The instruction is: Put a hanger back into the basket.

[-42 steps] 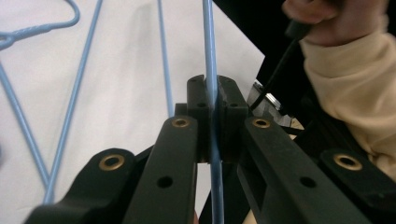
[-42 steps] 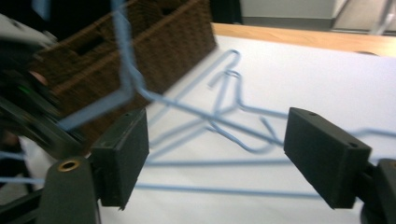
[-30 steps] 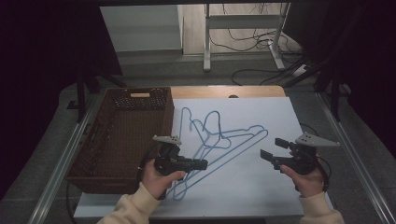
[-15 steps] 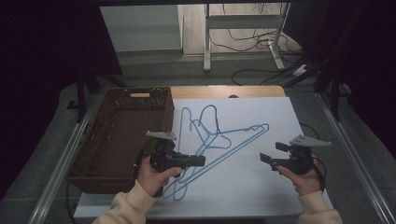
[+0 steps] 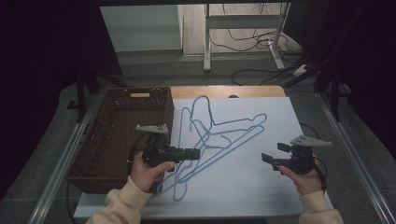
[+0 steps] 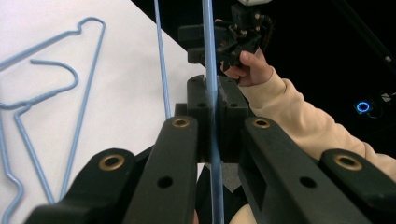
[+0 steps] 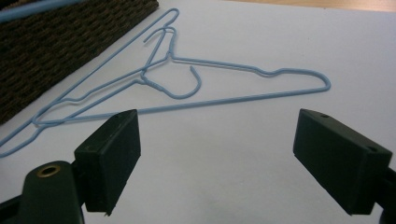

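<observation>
Left gripper (image 5: 195,153) has its jaws closed on the wire of a blue hanger (image 6: 210,70); in the left gripper view the wire runs straight up through the pinch between the two black jaws; the high view puts that gripper just right of the wicker basket (image 5: 116,140), pointing right over the white sheet (image 5: 261,182). Right gripper (image 5: 267,159) is wide open and holds nothing; its jaws stand far apart in the right gripper view, bare sheet between them.

Versus the earlier frames: the left hand (image 5: 147,170) has moved back toward the person and slightly left; the gripped hanger has come with it, its lower loop now reaching near the front edge of the sheet; the right hand (image 5: 301,179) has dropped back toward the near right corner, farther from the hangers than a second ago.

Blue hangers (image 5: 219,130) lie overlapped mid-sheet, hooks toward the far side beside the basket's right wall; the right gripper view shows two hangers (image 7: 210,84) flat on the sheet, well ahead of the open jaws. How many hangers in the pile: cannot tell.
</observation>
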Demonstrator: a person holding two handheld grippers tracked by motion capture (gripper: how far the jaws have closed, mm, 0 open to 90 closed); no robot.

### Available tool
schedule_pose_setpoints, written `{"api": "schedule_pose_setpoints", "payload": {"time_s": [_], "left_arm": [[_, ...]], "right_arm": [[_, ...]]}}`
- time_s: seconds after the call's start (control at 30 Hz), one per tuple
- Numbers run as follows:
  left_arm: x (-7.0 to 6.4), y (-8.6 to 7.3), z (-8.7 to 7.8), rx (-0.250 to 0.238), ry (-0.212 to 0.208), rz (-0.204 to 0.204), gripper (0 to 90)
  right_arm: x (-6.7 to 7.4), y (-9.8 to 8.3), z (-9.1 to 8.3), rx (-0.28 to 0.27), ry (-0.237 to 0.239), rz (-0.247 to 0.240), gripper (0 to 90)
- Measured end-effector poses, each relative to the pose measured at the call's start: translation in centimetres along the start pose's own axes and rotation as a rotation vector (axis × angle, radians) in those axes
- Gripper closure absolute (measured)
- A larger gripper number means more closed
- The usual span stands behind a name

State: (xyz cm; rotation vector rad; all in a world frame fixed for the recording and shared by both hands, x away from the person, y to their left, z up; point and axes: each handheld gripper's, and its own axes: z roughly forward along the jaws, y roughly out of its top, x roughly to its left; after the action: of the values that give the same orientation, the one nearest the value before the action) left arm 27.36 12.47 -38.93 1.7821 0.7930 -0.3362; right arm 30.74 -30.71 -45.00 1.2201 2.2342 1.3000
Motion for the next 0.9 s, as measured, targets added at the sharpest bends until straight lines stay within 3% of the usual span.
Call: {"api": "schedule_pose_setpoints", "payload": {"time_s": [0.5, 0.9], "left_arm": [[1.0, 1.1, -2.9, -0.031, 0.003, -0.018, 86.1], [2.4, 1.5, -5.6, -0.086, 0.026, -0.04, 86.2]], "right_arm": [[0.0, 0.0, 0.0, 0.003, -0.011, -0.001, 15.4], [-0.2, -0.1, 0.1, 0.009, -0.013, 0.003, 15.4]]}}
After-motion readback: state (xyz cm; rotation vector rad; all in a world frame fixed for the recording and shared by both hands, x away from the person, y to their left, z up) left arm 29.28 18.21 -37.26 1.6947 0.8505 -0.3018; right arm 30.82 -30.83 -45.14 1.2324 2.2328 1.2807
